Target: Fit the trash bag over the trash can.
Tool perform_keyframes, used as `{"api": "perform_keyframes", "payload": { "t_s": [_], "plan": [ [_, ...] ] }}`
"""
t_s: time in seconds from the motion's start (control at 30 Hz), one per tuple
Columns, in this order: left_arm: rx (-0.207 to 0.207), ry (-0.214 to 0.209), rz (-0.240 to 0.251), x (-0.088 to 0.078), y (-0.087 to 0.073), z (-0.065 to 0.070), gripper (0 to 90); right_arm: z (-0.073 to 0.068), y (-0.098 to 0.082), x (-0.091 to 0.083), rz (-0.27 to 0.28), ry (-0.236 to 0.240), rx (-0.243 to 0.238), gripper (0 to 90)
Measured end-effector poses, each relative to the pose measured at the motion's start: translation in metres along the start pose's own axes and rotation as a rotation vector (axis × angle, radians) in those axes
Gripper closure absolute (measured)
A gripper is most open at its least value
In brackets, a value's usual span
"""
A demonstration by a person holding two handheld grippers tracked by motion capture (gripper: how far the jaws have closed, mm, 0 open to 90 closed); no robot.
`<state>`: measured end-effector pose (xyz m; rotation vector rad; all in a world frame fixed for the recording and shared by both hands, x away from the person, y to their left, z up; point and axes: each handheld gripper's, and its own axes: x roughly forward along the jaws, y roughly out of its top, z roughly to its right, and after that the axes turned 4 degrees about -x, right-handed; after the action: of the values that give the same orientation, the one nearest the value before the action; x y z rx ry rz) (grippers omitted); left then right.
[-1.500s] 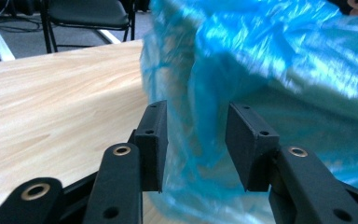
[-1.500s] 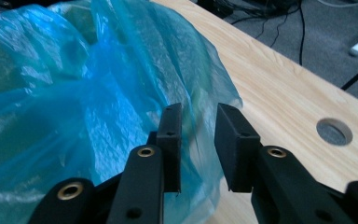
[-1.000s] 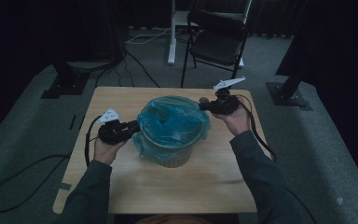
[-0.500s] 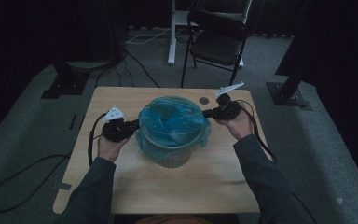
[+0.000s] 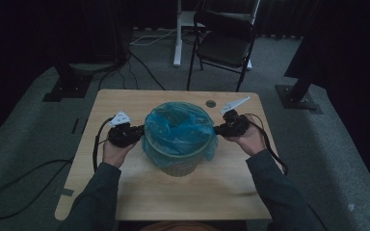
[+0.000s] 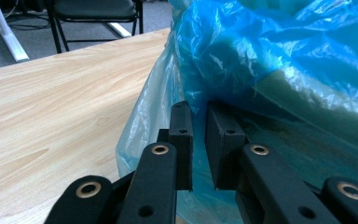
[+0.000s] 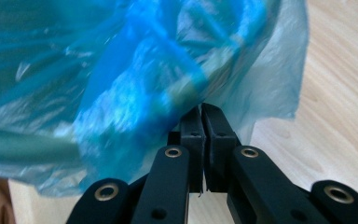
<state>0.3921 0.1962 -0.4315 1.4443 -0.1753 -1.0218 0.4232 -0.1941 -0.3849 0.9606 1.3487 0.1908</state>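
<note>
A round bin (image 5: pixel 179 166) stands mid-table, lined with a blue plastic bag (image 5: pixel 180 126) whose edge folds over the rim. My left gripper (image 5: pixel 138 131) is at the bin's left rim. In the left gripper view its jaws (image 6: pixel 199 109) have just been closing and now pinch the bag's film (image 6: pixel 270 51) with a narrow gap between them. My right gripper (image 5: pixel 218 129) is at the right rim. The right gripper view shows it (image 7: pixel 200 109) shut on the bag's (image 7: pixel 135 93) hanging edge, jaws almost touching.
The wooden table (image 5: pixel 183 195) has bare room in front of and behind the bin, and a small round hole (image 5: pixel 211 103) at the back. Behind the table are a black folding chair (image 5: pixel 224 41) and a white post (image 5: pixel 177 33). Cables (image 5: pixel 19 185) lie on the floor at left.
The right hand has come down and toward me along the bin's right side, bringing the bag's edge with it. The left gripper stayed at the left rim and its jaws closed on the film.
</note>
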Motion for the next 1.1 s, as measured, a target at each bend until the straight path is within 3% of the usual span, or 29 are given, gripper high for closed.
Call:
{"api": "perform_keyframes", "payload": {
  "t_s": [0.37, 0.57, 0.7, 0.83, 1.1],
  "plan": [
    [-0.008, -0.026, -0.002, 0.011, 0.004, 0.000, 81.5, -0.013, -0.013, -0.006, -0.017, 0.041, -0.049, 88.8],
    [-0.006, -0.038, -0.005, 0.012, 0.008, 0.001, 76.4, -0.018, -0.019, -0.016, 0.000, 0.004, -0.069, 84.0],
    [-0.011, -0.030, 0.005, 0.007, 0.013, -0.002, 72.9, -0.016, -0.020, -0.020, 0.019, -0.007, -0.059, 78.9],
    [-0.010, -0.015, 0.041, -0.005, 0.024, -0.006, 70.6, -0.010, -0.025, -0.026, 0.066, -0.060, -0.026, 68.3],
    [-0.002, -0.013, 0.083, -0.019, 0.040, -0.007, 67.2, -0.006, -0.035, -0.029, 0.141, -0.050, 0.026, 63.8]
  ]
}}
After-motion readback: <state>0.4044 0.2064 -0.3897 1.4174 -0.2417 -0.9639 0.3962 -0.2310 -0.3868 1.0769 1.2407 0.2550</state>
